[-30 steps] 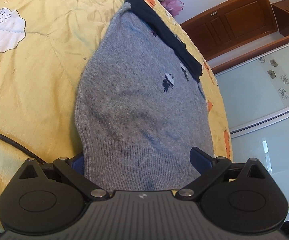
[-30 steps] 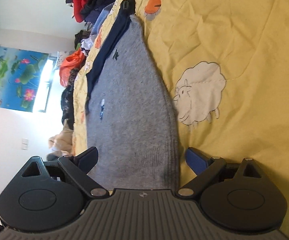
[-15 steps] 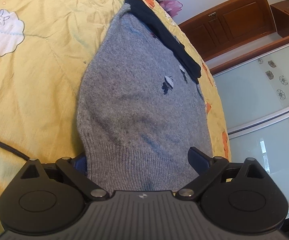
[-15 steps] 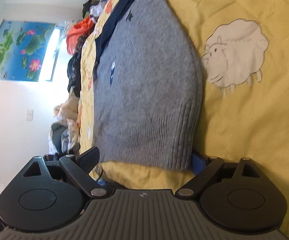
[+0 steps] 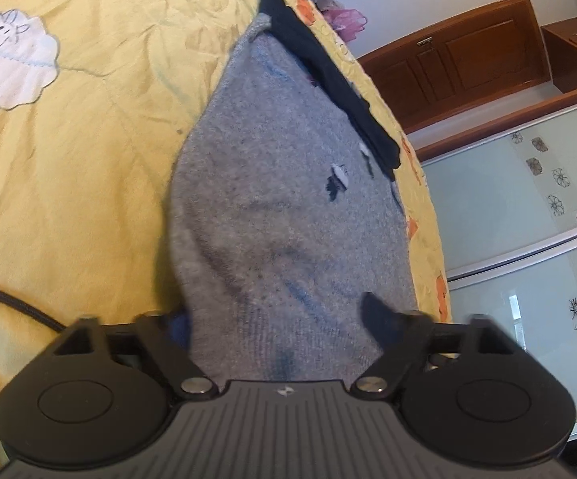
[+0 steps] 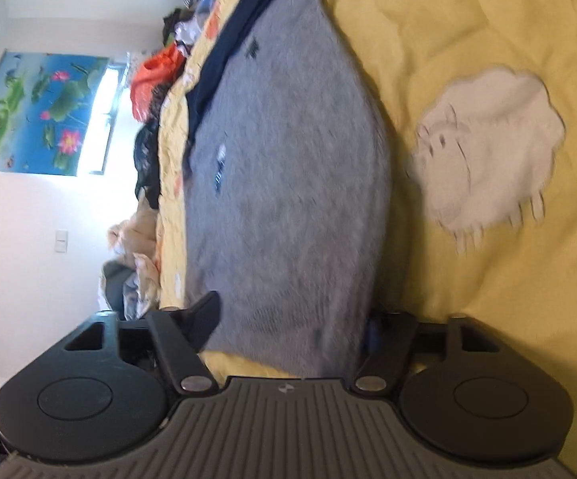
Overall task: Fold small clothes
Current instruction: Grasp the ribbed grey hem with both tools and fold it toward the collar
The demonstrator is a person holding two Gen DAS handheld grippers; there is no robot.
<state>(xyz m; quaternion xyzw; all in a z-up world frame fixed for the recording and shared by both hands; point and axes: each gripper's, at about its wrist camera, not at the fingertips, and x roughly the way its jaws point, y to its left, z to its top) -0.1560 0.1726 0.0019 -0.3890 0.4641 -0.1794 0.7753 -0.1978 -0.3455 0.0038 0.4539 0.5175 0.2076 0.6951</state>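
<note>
A grey knit sweater (image 5: pixel 280 199) lies flat on a yellow quilt (image 5: pixel 69 139), with a dark navy band (image 5: pixel 328 76) along its far side. My left gripper (image 5: pixel 280 323) straddles the ribbed hem. Its jaws are closing; one finger sits on top of the knit and the other is mostly hidden under the edge. In the right wrist view the same sweater (image 6: pixel 288 159) runs away from my right gripper (image 6: pixel 288 325). Those jaws are closing too, with the hem's corner between them and the right finger half hidden behind the fabric. The fabric is not pinched in either gripper.
A black cable (image 5: pixel 17 305) crosses the quilt at the left. White sheep patches (image 5: pixel 9 64) (image 6: pixel 488 147) decorate the quilt (image 6: pixel 468 20). Glass wardrobe doors (image 5: pixel 508 199) and wooden doors (image 5: pixel 468 56) stand past the bed's edge. Piled clothes (image 6: pixel 157 80) lie along the far side.
Both pairs of jaws have narrowed around the sweater's hem. The right gripper has slid in, so the hem now lies between its fingers; the left has barely moved.
</note>
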